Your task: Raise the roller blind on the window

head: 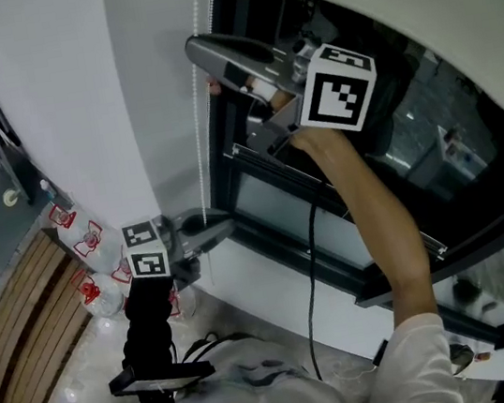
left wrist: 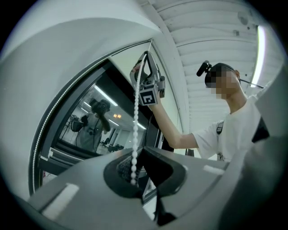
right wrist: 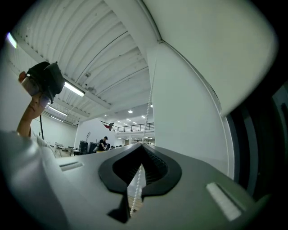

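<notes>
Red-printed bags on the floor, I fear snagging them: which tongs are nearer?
Left. The left tongs hold the bead chain low, by the bags; the right tongs grip it far higher.

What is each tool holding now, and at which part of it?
Both hold the blind's bead chain. The right tool is shut on it high up; the left tool is shut on it lower down.
</notes>
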A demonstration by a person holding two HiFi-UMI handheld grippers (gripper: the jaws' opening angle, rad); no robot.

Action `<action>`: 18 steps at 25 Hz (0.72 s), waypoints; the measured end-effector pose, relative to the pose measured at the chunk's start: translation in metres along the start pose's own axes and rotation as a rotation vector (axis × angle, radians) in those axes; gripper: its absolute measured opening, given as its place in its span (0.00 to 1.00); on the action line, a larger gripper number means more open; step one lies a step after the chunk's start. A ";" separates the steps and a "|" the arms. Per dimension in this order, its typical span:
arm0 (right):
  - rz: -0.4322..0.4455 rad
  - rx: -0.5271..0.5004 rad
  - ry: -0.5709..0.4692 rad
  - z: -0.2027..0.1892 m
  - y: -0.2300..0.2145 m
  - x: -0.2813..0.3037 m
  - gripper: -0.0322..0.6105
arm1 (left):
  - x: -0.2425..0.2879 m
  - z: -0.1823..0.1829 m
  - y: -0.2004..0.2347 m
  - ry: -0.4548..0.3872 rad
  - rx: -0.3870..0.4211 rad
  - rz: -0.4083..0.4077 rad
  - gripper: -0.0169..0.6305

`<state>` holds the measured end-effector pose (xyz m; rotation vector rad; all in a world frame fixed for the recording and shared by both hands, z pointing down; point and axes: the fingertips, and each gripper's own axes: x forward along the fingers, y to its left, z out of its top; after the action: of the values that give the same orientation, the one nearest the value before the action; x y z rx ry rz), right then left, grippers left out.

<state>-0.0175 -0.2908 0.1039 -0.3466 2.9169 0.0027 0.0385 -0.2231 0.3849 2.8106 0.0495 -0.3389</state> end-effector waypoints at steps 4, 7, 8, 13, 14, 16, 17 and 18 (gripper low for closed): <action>-0.013 0.022 0.041 -0.037 0.006 -0.010 0.06 | 0.002 0.002 0.000 -0.001 0.006 -0.009 0.03; -0.025 0.054 0.069 -0.069 0.009 -0.019 0.06 | 0.004 0.003 -0.001 0.001 0.008 -0.015 0.03; -0.027 0.066 0.080 -0.080 0.010 -0.022 0.06 | 0.004 0.003 -0.001 0.002 0.008 -0.017 0.02; -0.033 0.107 0.171 -0.139 0.018 -0.033 0.06 | 0.003 0.004 -0.002 0.004 0.012 -0.016 0.02; -0.033 0.122 0.192 -0.154 0.020 -0.035 0.06 | 0.003 0.004 -0.001 0.002 0.012 -0.015 0.03; -0.032 0.166 0.224 -0.183 0.023 -0.041 0.05 | 0.003 0.004 0.000 0.000 0.009 -0.012 0.02; -0.033 0.190 0.228 -0.193 0.024 -0.044 0.06 | 0.003 0.004 0.000 0.000 0.007 -0.012 0.03; -0.034 0.209 0.225 -0.197 0.023 -0.048 0.06 | 0.003 0.004 0.000 0.000 0.006 -0.014 0.03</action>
<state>-0.0173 -0.2621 0.3055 -0.3833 3.0916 -0.3656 0.0407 -0.2242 0.3804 2.8173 0.0678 -0.3431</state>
